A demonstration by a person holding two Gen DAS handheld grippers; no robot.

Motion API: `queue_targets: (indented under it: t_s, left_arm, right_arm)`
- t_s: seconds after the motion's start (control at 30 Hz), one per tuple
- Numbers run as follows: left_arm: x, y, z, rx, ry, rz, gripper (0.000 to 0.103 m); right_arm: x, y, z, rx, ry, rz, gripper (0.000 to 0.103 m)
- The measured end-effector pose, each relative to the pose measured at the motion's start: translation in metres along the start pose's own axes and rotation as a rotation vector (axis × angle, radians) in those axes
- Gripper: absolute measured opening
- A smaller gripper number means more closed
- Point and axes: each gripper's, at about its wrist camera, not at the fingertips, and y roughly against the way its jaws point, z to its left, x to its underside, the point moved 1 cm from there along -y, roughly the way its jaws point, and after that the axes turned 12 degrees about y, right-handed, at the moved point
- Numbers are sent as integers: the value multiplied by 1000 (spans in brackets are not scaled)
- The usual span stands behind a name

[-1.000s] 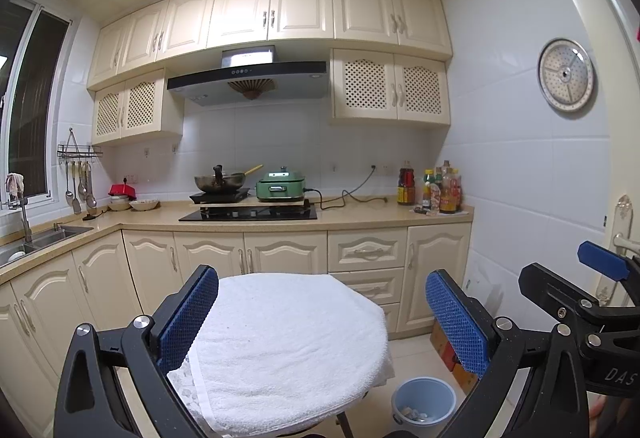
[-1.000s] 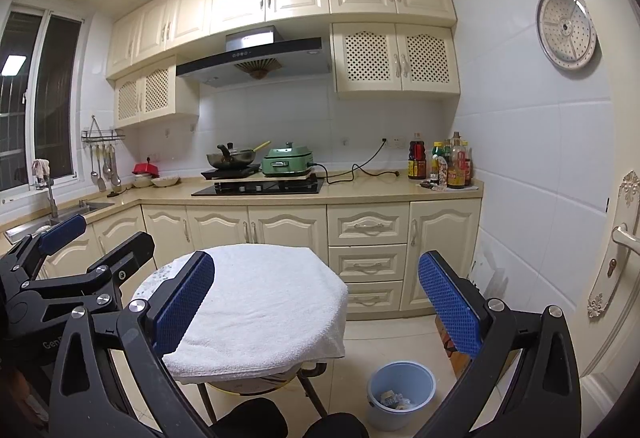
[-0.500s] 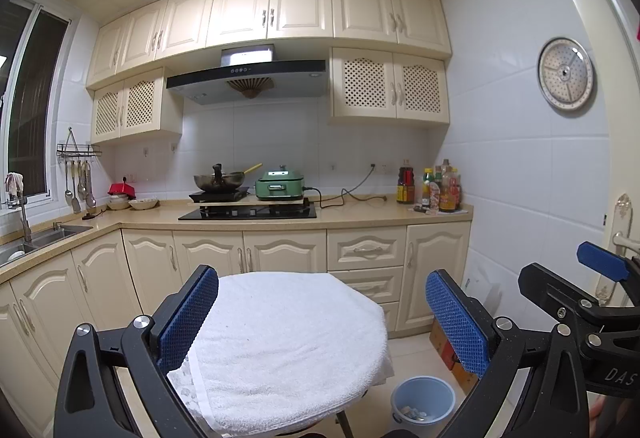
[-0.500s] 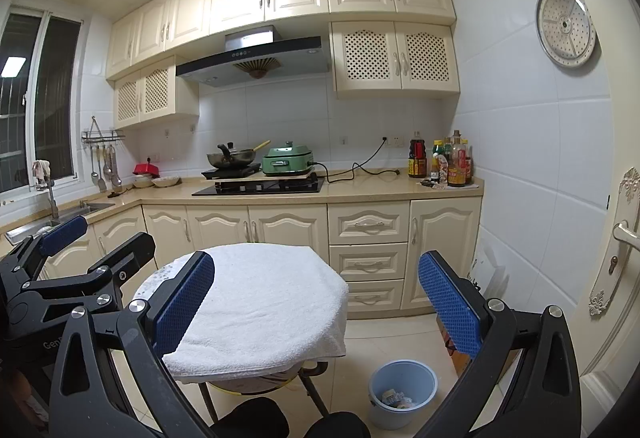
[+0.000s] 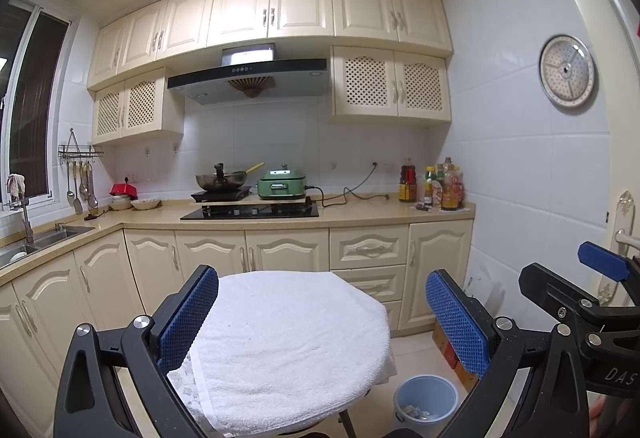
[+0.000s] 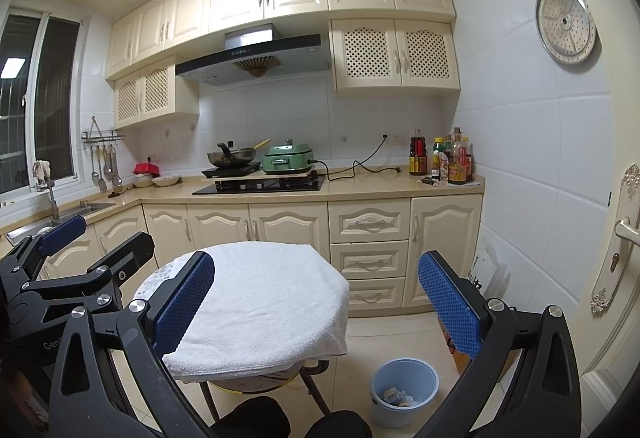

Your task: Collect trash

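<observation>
A small blue trash bin (image 6: 404,390) stands on the floor right of the table, with scraps of trash (image 6: 398,396) inside; it also shows in the left wrist view (image 5: 426,404). A round table covered by a white towel (image 5: 288,342) (image 6: 260,302) is bare on top. My left gripper (image 5: 322,322) is open and empty, held above the table. My right gripper (image 6: 316,308) is open and empty, held above the table's right side. Each gripper appears at the edge of the other's view.
Cream kitchen cabinets (image 6: 368,222) and a counter run behind the table, with a stove (image 6: 260,184), wok, green cooker (image 6: 288,158) and bottles (image 6: 444,158). A sink (image 5: 32,242) is at the left. A door with a handle (image 6: 624,234) is at the right. A carton (image 5: 448,350) stands by the wall.
</observation>
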Motion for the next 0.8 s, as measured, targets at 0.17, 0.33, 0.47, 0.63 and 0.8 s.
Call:
queue_targets:
  t_s: [0.17, 0.33, 0.47, 0.63, 0.8]
  left_arm:
    - [1, -1, 6, 2, -4, -7, 102]
    - [4, 0, 9, 3, -7, -7, 102]
    - [6, 0, 10, 5, -6, -7, 102]
    - [6, 0, 10, 6, -6, -7, 102]
    - [6, -1, 10, 6, -6, -8, 102]
  right_arm:
    - [1, -1, 0, -3, -2, 0, 103]
    - [2, -1, 1, -3, -3, 3, 103]
    - [1, -1, 0, -5, -3, 2, 103]
    - [1, -2, 0, -2, -3, 3, 103]
    - [1, -3, 1, 0, -4, 3, 103]
